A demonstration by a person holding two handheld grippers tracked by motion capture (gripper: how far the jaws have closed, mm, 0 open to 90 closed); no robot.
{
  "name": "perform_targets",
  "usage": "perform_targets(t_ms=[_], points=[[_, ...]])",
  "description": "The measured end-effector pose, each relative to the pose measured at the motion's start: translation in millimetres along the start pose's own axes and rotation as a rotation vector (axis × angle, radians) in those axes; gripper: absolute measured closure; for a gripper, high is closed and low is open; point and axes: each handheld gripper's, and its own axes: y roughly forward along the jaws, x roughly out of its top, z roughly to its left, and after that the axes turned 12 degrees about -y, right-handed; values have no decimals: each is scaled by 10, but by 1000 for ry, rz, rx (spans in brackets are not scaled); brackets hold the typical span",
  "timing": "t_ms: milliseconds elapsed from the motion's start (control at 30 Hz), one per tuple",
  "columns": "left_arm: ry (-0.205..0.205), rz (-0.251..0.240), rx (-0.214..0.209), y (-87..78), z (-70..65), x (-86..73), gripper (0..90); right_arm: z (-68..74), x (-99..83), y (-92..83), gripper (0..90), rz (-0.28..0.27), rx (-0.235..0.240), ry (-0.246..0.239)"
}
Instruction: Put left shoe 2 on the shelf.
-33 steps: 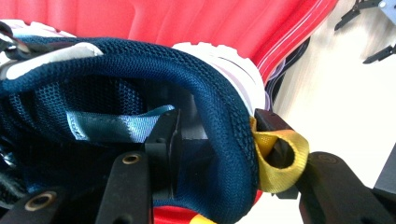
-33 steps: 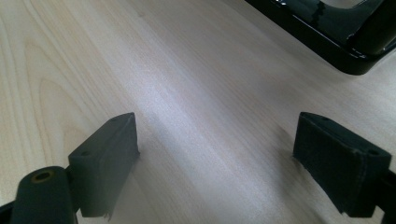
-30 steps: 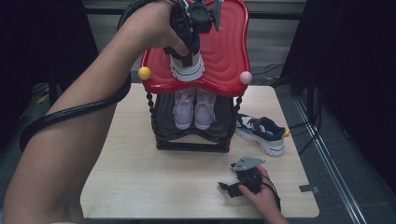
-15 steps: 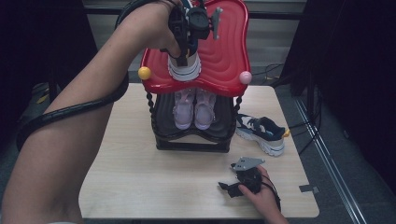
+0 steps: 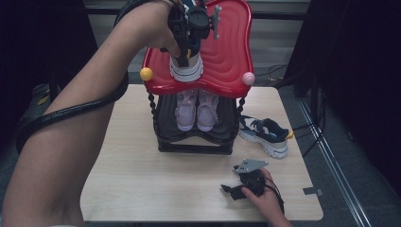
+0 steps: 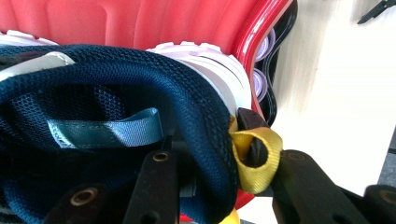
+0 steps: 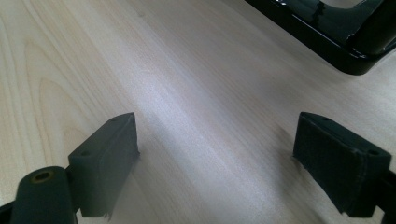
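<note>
On the desk (image 5: 142, 179) stands a two-tier shoe rack (image 5: 196, 137), its glossy red top shelf (image 5: 227, 52) raised on twisted black posts above a black lower shelf (image 5: 165, 118). That lower shelf carries a pair of pale pink sneakers (image 5: 196, 109), toes forward and side by side, so it looks already filled. A navy sneaker (image 5: 185, 66) with a white sole sits on the red shelf, heel towards the person, and the left gripper (image 5: 182, 45) reaches down from above to pinch it at the heel collar. From the left gripper view, one jaw sits inside the navy mesh opening and the other outside by the yellow pull loop (image 6: 254, 158), so the gripper is clamped on the heel wall (image 6: 205, 126), a sensible hold for steering the shoe flat onto the shelf. Its mate, a second navy sneaker (image 5: 265, 135), lies on the desk just right of the rack, probably the next to go up. Near the front edge, the right gripper (image 5: 239, 187) rests low over bare wood, jaws wide apart and empty, likely kept aside.
</note>
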Motion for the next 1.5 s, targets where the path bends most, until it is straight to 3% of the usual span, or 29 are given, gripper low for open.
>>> perform_targets(t_ms=[133, 200, 300, 433, 667, 833, 1133, 1367, 1500], points=[[-23, -8, -1, 1, 16, -14, 656, 0, 0, 0, 134, 0, 0, 0], [-8, -3, 3, -1, 28, -12, 634, 0, 0, 0, 134, 0, 0, 0], [-38, -7, 3, 5, 36, -28, 593, 0, 0, 0, 134, 0, 0, 0], [-44, -7, 29, -15, 65, -32, 511, 0, 0, 0, 134, 0, 0, 0], [-124, -14, 6, -35, 72, -45, 430, 0, 0, 0, 134, 0, 0, 0], [-159, -26, 1, -44, 81, -45, 396, 0, 0, 0, 134, 0, 0, 0], [-274, -27, -56, -76, 81, -43, 378, 0, 0, 0, 134, 0, 0, 0], [-281, -34, -66, -93, 82, -53, 377, 1, 0, 0, 134, 0, 0, 1], [-312, -52, -75, -84, 81, -61, 367, 0, 0, 0, 134, 0, 0, 0]])
